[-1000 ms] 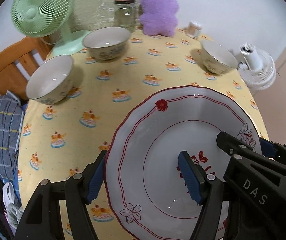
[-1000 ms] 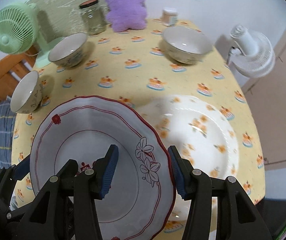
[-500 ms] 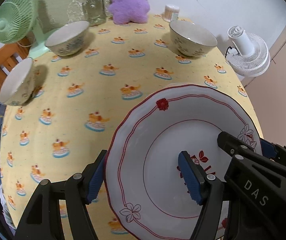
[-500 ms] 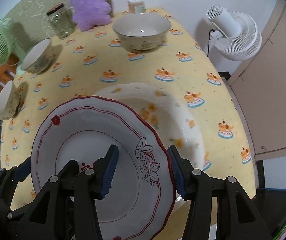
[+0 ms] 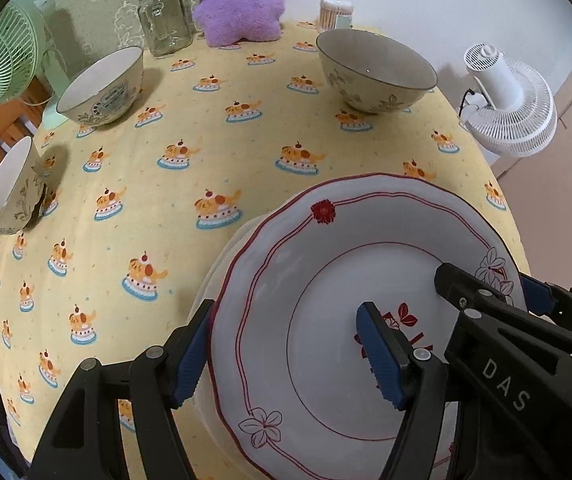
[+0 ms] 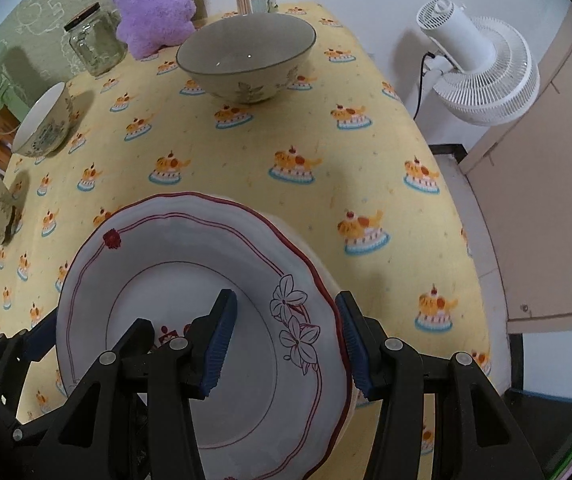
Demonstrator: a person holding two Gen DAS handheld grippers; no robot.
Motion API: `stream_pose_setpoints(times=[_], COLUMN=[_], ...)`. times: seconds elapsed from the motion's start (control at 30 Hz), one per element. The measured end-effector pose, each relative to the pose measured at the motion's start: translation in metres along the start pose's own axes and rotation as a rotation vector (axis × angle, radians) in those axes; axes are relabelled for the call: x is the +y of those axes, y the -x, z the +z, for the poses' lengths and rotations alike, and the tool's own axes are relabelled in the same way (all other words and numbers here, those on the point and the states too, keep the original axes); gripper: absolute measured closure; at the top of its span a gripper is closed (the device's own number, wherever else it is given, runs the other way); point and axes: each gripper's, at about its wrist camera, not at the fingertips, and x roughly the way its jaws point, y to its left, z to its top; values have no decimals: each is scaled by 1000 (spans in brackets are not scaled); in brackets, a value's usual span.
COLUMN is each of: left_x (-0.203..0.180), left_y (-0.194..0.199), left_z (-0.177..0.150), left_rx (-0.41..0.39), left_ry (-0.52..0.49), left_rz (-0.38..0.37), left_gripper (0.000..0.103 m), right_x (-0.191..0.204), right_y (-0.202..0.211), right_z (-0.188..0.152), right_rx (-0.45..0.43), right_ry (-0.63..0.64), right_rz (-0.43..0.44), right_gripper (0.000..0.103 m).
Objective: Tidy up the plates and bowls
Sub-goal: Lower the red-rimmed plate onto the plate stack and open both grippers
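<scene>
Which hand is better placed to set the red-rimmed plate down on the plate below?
Neither alone: the left gripper and right gripper each straddle an opposite rim of the red-rimmed plate, above the plain plate. Both should lower together.

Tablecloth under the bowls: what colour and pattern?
Yellow tablecloth printed with orange dogs on cakes; clearest in left wrist view.

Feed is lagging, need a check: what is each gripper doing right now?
Left gripper: closed on the plate's left rim.
Right gripper: closed on the same plate's right rim.

Black claw [image 5: 286,354] arms, ribbed blue pads, silver screws.
</scene>
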Motion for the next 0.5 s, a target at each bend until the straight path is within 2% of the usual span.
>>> stream_pose_setpoints(times=[0.3, 0.5], left_x=[-20, -25], left_y=[-4, -5], left_z=[-2, -7], left_rx=[-21, -41], left_ry=[-17, -27], left_rz=[77, 115], left_gripper=[31, 28], right_x=[-17, -16], right_y=[-12, -11], right_z=[1, -1], right_rx=[42, 30], right_ry=[-20, 6], right_rz=[35, 44], right_gripper=[48, 47])
